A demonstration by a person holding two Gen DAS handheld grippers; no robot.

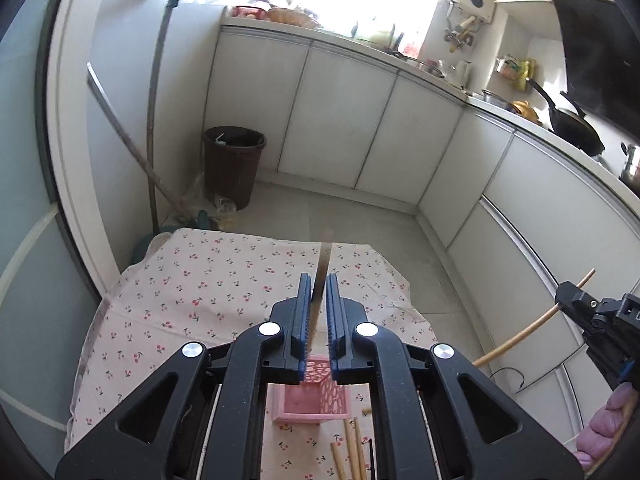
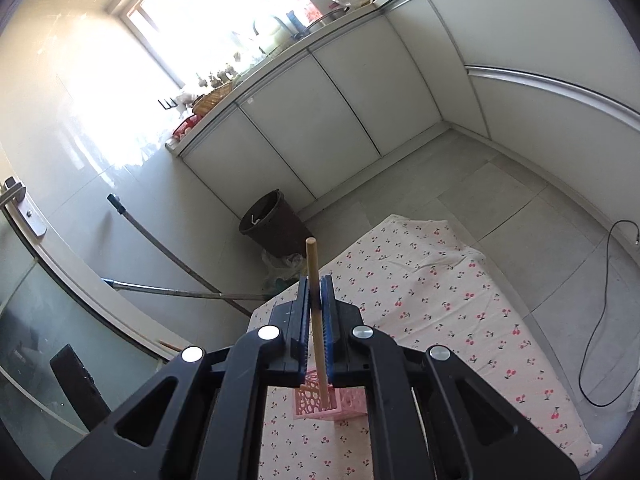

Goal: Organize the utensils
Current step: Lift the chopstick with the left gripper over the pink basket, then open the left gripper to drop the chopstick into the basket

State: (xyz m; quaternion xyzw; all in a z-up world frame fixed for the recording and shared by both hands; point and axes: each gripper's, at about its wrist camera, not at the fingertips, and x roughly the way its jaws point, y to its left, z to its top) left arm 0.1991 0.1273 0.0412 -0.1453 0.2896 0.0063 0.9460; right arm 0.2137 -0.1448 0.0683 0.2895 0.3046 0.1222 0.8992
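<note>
Both grippers are clamped on a chopstick each: the right gripper (image 2: 316, 300) holds its chopstick (image 2: 314, 276) upright, lower end just above the pink holder (image 2: 344, 404) at lower centre; the left gripper (image 1: 319, 300) grips another (image 1: 323, 264) over the holder too

- Chopstick (image 1: 322, 270) in left gripper (image 1: 319, 284): blurred; lower length hidden between the blue pads (image 1: 305, 312).
- Pink holder (image 1: 310, 398): far wall hidden behind the gripper body; in the right wrist view (image 2: 330, 402) its sides are likewise covered.
- Loose chopsticks (image 1: 352, 454) near the cloth's (image 1: 192, 280) front edge: cut off by the bottom edge of the picture.
- Right gripper (image 1: 572, 294): body cut off by the right edge; jaw gap not discernible there.
- Countertop items (image 1: 432, 66): too small to identify.
</note>
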